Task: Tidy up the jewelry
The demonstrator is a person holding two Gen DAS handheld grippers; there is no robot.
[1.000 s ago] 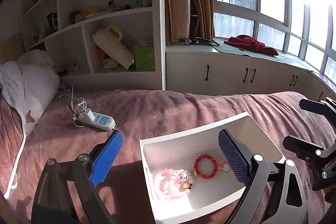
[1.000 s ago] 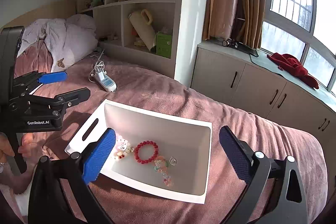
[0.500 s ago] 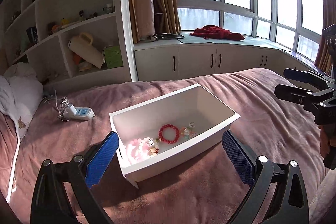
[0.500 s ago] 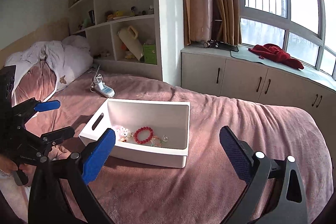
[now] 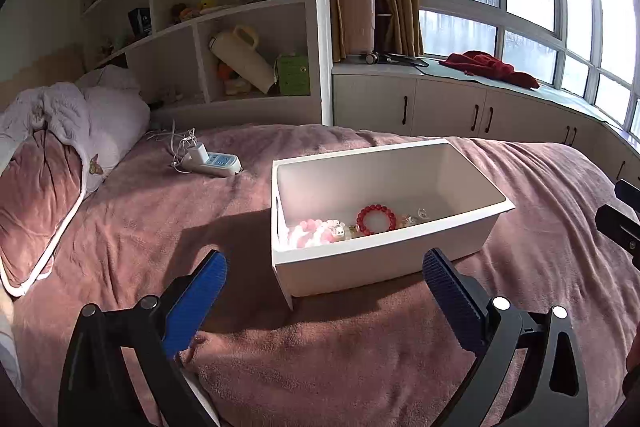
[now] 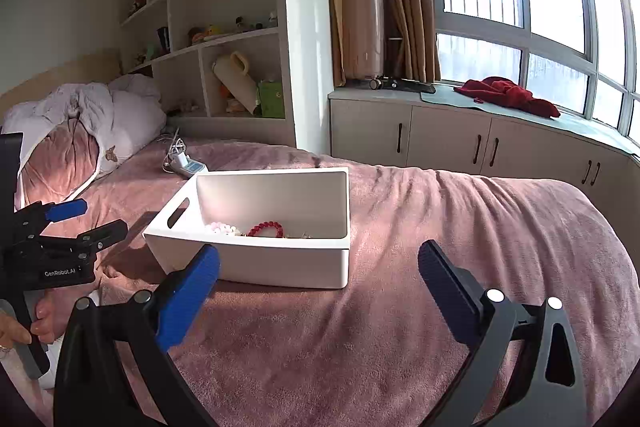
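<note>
1. Two blue-padded fingers of the left gripper (image 5: 324,291) stand wide apart in the left wrist view, holding nothing, over the pink blanket (image 5: 320,355). At 12 o'clock from them sits the white bin (image 5: 384,267). Inside lie a red bead bracelet (image 5: 376,219), a pink bead bracelet (image 5: 310,233) at its 9 o'clock, and small pale pieces at its 3 o'clock, too small to identify. A power strip (image 5: 214,163) lies at the bin's 10 o'clock.
2. Right wrist view: the right gripper (image 6: 318,281) is likewise spread open and empty. The bin is at 11 o'clock from it, red bracelet visible inside. The left gripper appears at 9 o'clock, fingers parted.
</note>
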